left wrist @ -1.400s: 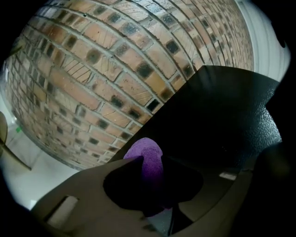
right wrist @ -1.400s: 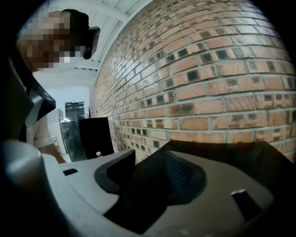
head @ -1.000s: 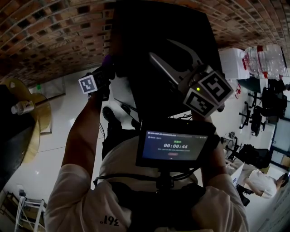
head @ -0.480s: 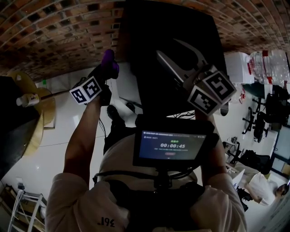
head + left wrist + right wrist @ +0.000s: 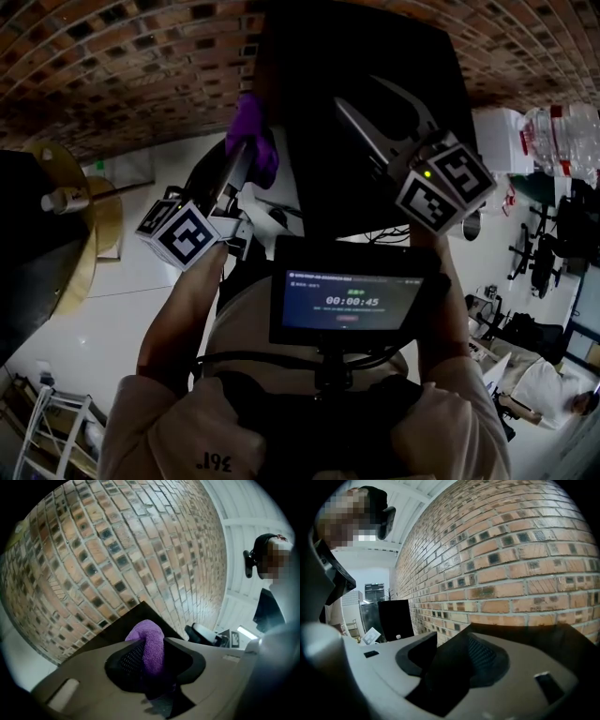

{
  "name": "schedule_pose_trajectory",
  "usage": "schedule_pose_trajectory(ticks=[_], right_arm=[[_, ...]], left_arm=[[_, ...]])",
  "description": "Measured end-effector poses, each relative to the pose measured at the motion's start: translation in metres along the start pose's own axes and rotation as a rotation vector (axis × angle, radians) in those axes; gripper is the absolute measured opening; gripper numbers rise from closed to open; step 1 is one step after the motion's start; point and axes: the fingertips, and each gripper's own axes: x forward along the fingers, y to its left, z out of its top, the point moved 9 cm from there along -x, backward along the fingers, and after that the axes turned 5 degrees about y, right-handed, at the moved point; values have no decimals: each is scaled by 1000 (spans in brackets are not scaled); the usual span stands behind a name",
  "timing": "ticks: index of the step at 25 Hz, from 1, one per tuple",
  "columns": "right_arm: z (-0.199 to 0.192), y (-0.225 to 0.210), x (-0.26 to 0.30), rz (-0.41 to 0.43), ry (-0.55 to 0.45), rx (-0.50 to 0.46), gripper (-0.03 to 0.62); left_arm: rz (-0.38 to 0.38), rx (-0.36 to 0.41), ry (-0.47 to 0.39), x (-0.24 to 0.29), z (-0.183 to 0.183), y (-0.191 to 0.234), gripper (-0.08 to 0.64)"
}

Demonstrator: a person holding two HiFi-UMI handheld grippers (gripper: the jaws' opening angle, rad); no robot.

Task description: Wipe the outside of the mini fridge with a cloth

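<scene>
Brick wall (image 5: 112,66) just behind mini fridge (image 5: 309,75)

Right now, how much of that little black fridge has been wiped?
Done: can't tell; the dark mini fridge shows no wipe marks. In hand: the left gripper pinches a purple cloth up by the fridge's left edge in the head view, while the right gripper seems clamped on another edge, steadying it. Left: likely the remaining faces, since nothing marks any as finished.

I log: cloth (image 5: 147,644) purple; mini fridge (image 5: 366,56) black; brick wall (image 5: 112,66) red-brown, pale mortar grid; marker cube (image 5: 187,234) black-and-white squares; floor (image 5: 103,309) glossy white.
</scene>
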Motion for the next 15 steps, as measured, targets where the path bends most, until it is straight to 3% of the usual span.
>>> schedule_pose_trajectory(ticks=[8, 15], right_arm=[[1, -1, -1, -6, -13, -4, 199], [0, 1, -1, 52, -10, -30, 199]], left_arm=[[-72, 53, -35, -18, 7, -48, 112], [-31, 76, -83, -21, -12, -73, 112]])
